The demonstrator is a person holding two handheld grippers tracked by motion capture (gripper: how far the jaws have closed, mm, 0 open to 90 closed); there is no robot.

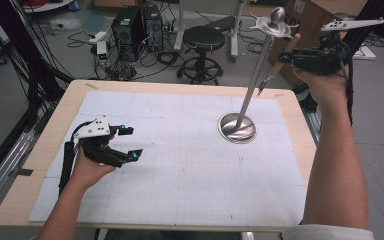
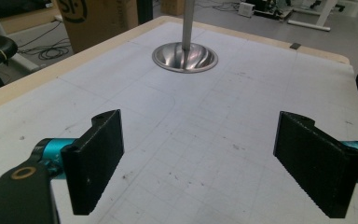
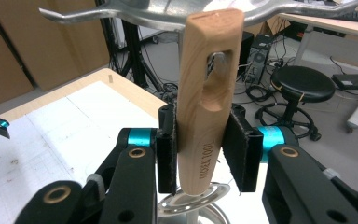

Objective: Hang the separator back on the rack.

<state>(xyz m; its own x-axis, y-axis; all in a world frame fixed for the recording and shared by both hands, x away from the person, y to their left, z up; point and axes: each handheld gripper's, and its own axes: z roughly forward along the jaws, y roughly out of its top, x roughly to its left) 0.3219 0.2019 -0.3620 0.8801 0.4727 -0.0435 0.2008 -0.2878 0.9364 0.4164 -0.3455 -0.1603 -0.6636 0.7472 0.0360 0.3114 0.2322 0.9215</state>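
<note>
I'm holding the right tongs point(image 3: 200, 149) raised high beyond the far right corner of the table point(image 1: 30, 200), and they are pinching a wooden handle point(image 3: 209, 70) squarely between the two black pads, which are pressing its flat sides from either hand. The handle is standing nearly upright in the jaws, its slotted end pointing up and away from the tongs, right under the hooked head point(image 1: 275, 21) of the steel stand point(image 1: 255, 75), whose arms are spreading just above the handle's tip. In the high view the tool point(image 1: 278, 64) is slanting down from the tongs, with a thin dark end hanging below them; what that end is, I cannot tell. I'm judging the wood to be light, stiff and dry, so it is not slipping, and the flat faces are giving the pads a sure seat; gripping just under the slot is leaving the hole free for a hook. The steel stand is looking heavier and slick, with a broad round base point(image 1: 237, 127) sitting on the mat point(image 1: 180, 165) below and ahead of the tongs, so I'm expecting it to wobble if knocked. My left tongs point(image 2: 200, 154) are resting low over the near left of the mat, jaws spread wide and carrying nothing, the base well ahead of them.
</note>
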